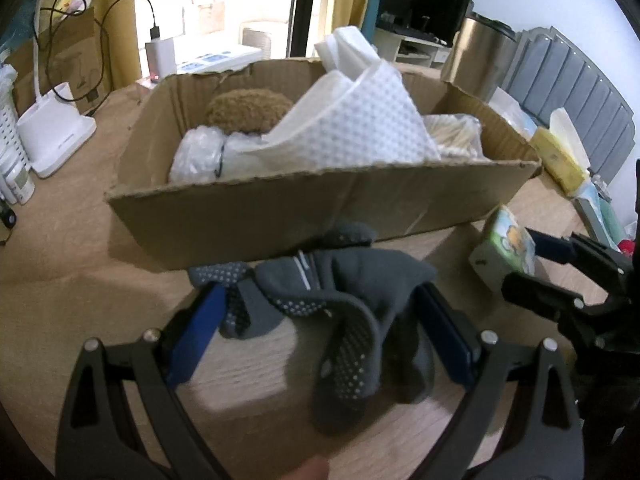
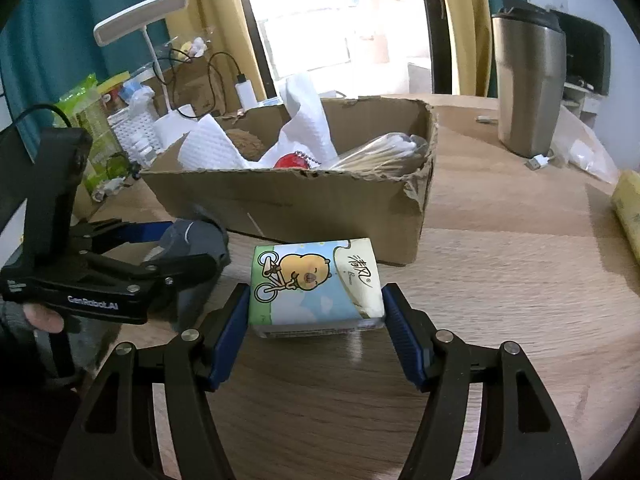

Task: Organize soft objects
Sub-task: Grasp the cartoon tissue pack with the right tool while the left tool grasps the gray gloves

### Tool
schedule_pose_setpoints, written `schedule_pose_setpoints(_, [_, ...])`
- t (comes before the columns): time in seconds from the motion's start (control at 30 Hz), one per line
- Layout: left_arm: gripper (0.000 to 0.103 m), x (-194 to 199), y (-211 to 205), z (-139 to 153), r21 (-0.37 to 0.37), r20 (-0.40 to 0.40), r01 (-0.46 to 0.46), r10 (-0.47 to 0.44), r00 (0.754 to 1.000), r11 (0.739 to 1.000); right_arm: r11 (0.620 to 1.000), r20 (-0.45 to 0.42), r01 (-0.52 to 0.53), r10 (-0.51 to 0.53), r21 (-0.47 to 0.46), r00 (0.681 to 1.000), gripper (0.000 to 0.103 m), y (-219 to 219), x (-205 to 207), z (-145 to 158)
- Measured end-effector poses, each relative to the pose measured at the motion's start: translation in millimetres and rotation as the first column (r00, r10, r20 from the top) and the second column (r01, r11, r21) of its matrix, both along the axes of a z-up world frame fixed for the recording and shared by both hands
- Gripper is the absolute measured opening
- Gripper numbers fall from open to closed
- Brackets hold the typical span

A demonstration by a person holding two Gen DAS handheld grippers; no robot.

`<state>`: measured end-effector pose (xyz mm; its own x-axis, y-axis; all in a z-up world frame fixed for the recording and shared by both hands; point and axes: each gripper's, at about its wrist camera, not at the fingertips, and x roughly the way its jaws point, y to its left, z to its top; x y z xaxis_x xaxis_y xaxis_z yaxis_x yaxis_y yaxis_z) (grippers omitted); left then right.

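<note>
A bundle of dark grey socks with white grip dots (image 1: 344,300) lies on the wooden table just in front of the cardboard box (image 1: 304,216). My left gripper (image 1: 320,312) is open and wide, with a blue pad on each side of the socks and no squeeze on them. The same gripper (image 2: 168,248) and socks (image 2: 192,240) show at the left of the right wrist view. My right gripper (image 2: 314,316) is shut on a cartoon-printed tissue pack (image 2: 316,288), held in front of the box (image 2: 304,208). That pack (image 1: 504,248) is also at the right of the left wrist view.
The box holds white paper towels (image 1: 360,128), a brown plush (image 1: 248,110), plastic bags, a bag of cotton swabs (image 2: 384,156) and a red ball (image 2: 290,162). A steel tumbler (image 2: 528,80) stands at the back right. A white lamp base (image 1: 52,136) and bottles are on the left, a yellow pack (image 1: 560,160) on the right.
</note>
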<state>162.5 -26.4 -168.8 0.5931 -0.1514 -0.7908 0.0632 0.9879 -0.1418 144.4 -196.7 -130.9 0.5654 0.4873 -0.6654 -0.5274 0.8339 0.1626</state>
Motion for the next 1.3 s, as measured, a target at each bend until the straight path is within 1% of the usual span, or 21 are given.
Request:
schedule_pose_setpoints(0.2, [0.096, 0.5, -5.9, -2.3, 0.047, -0.004, 0.004, -0.004, 1.0, 0.999, 1.0, -0.032, -0.012, 0.013, 0.023, 0.999, 0.069, -1.1, 3.9, -1.6])
schedule_pose_setpoints(0.33, [0.1, 3.3, -17.3, -5.4, 0.107, -0.019, 0.024, -0.022, 1.0, 0.994, 0.999, -0.036, -0.021, 0.021, 0.024, 0.999, 0.069, -0.4, 3.6, -1.6])
schedule_pose_setpoints(0.4, [0.1, 3.7, -19.4, -5.9, 0.118, -0.022, 0.026, -0.023, 0.999, 0.993, 0.999, -0.042, -0.026, 0.027, 0.023, 0.999, 0.069, -0.1, 4.2, -2.3])
schedule_pose_setpoints(0.57, [0.1, 2.2, -16.3, -4.5, 0.092, -0.016, 0.024, -0.023, 1.0, 0.995, 1.0, -0.042, -0.023, 0.024, 0.019, 0.999, 0.069, 0.3, 4.3, -2.5])
schedule_pose_setpoints(0.67, [0.099, 1.5, -17.1, -4.8, 0.1, -0.016, 0.034, -0.033, 0.999, 0.994, 1.0, -0.03, -0.016, 0.017, 0.019, 0.999, 0.069, 0.8, 2.8, -1.6])
schedule_pose_setpoints(0.77, [0.098, -0.8, -14.3, -4.5, 0.078, -0.008, 0.044, -0.043, 0.999, 0.996, 1.0, -0.03, -0.011, 0.011, 0.012, 0.999, 0.069, 1.9, 3.4, -2.1])
schedule_pose_setpoints(0.87, [0.09, -3.5, -9.2, -2.3, 0.059, 0.008, 0.035, -0.036, 0.999, 0.998, 1.0, -0.04, -0.007, 0.007, 0.005, 0.999, 0.069, 2.5, 5.0, -3.2])
schedule_pose_setpoints(0.9, [0.085, -4.5, -7.7, -1.0, 0.052, 0.013, 0.036, -0.037, 0.999, 0.998, 1.0, -0.042, -0.004, 0.004, 0.005, 0.999, 0.069, 2.7, 5.8, -3.3])
schedule_pose_setpoints(0.93, [0.078, -6.2, -5.9, -0.1, 0.038, 0.021, 0.04, -0.04, 0.999, 0.999, 1.0, -0.044, 0.0, 0.0, 0.004, 0.999, 0.069, 2.5, 6.3, -3.5])
schedule_pose_setpoints(1.07, [0.063, -11.5, 3.1, 2.8, -0.001, 0.035, 0.035, -0.035, 0.999, 0.999, 1.0, -0.041, 0.005, -0.005, -0.009, 0.999, 0.069, 4.4, 5.8, -3.6])
schedule_pose_setpoints(1.1, [0.058, -12.5, 5.0, 3.2, -0.005, 0.037, 0.036, -0.035, 0.999, 0.999, 1.0, -0.04, 0.006, -0.006, -0.013, 0.999, 0.069, 5.3, 5.6, -3.5])
schedule_pose_setpoints(1.17, [0.053, -15.3, 8.2, 3.8, -0.012, 0.04, 0.049, -0.049, 0.998, 0.999, 1.0, -0.037, 0.007, -0.007, -0.022, 0.999, 0.069, 7.1, 5.6, -3.8])
schedule_pose_setpoints(1.23, [0.044, -17.6, 10.8, 4.4, -0.019, 0.042, 0.058, -0.057, 0.997, 0.998, 1.0, -0.034, 0.01, -0.011, -0.028, 0.999, 0.069, 7.3, 5.4, -4.2])
schedule_pose_setpoints(1.3, [0.039, -20.3, 13.4, 4.5, -0.038, 0.043, 0.06, -0.058, 0.997, 0.997, 0.999, -0.029, 0.014, -0.015, -0.033, 0.999, 0.069, 8.1, 5.0, -4.5])
